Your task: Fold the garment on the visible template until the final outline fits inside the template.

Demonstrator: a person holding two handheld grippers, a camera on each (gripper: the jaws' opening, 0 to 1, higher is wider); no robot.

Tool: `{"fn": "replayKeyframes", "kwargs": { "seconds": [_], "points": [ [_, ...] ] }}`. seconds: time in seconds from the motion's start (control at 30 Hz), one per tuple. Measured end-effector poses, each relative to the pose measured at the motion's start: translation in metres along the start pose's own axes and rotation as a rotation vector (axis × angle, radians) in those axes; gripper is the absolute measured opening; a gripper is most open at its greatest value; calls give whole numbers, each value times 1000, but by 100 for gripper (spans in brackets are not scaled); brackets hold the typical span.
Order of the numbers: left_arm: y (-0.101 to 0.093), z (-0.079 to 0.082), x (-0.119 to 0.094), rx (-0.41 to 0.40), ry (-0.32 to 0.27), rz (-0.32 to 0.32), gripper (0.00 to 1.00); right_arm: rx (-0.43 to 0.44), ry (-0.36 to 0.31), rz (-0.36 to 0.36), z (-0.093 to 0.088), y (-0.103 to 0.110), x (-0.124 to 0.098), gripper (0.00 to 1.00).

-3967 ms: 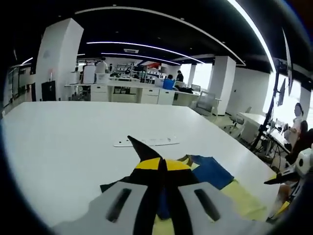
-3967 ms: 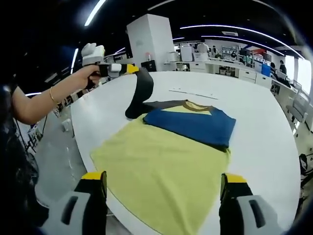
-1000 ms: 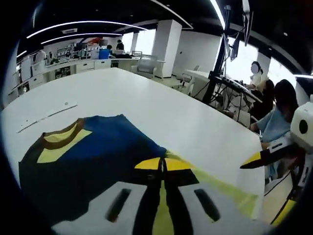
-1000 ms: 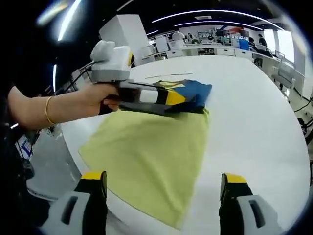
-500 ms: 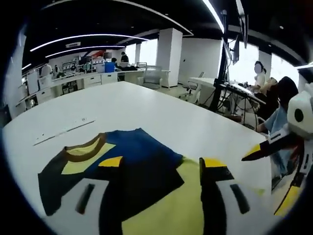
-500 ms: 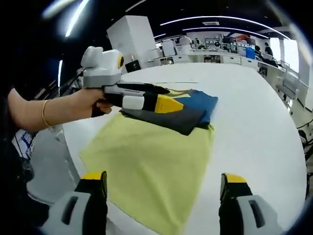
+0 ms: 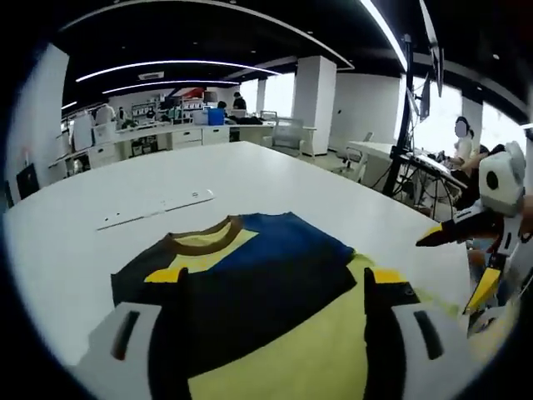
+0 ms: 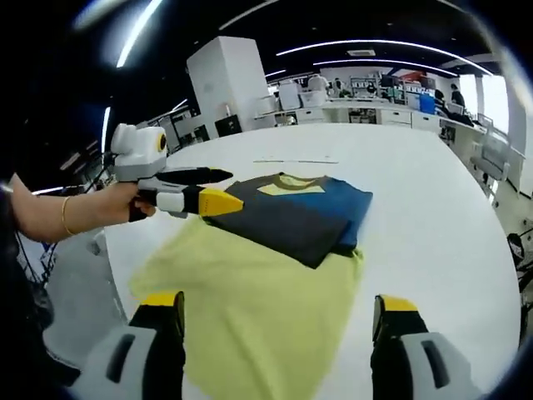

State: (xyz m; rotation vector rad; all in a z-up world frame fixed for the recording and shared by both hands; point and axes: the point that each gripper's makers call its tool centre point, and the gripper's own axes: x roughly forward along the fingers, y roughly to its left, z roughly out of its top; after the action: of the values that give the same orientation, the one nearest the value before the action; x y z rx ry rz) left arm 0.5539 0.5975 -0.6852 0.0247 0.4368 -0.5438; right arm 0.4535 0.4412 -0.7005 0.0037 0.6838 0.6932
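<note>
The folded garment (image 7: 250, 271) is a blue shirt with a brown neckband, and a dark panel is laid across its front. It lies at the far end of the yellow template cloth (image 7: 308, 358) and partly on the white table. My left gripper (image 7: 277, 279) hovers open just above the dark panel, holding nothing. From the right gripper view the garment (image 8: 291, 212) sits past the template (image 8: 258, 300), and the left gripper (image 8: 235, 189), held by a hand (image 8: 92, 208), stands at its left edge. My right gripper (image 8: 276, 304) is open over the template's near part; it also shows as the right gripper (image 7: 454, 267).
A thin white strip (image 7: 158, 208) lies on the white table (image 8: 433, 208) beyond the garment. The table's edge runs close on the right (image 7: 416, 250). A stand and seated people (image 7: 462, 158) are off that edge. Office desks fill the background.
The left gripper, shut on the dark fabric a second ago, opened, let it down across the blue front and drew back to the garment's left edge. The right gripper stayed open.
</note>
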Motion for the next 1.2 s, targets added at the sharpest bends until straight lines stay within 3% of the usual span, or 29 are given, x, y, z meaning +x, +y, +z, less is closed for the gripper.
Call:
{"fn": "replayKeyframes", "kwargs": {
  "seconds": [0.17,0.47,0.9,1.2],
  "points": [
    [14,-4,-13,-18,-10,23,92,-14,-31,-5,13,-9,4,95],
    [39,-14,-33,-18,6,57,93,-54,-14,-18,20,-26,17,93],
    [90,-30,-70,-9,2,160,71,-71,-22,-49,28,-43,38,84],
    [124,-62,-91,35,65,240,47,-57,-28,-77,28,-55,48,67]
  ]
}}
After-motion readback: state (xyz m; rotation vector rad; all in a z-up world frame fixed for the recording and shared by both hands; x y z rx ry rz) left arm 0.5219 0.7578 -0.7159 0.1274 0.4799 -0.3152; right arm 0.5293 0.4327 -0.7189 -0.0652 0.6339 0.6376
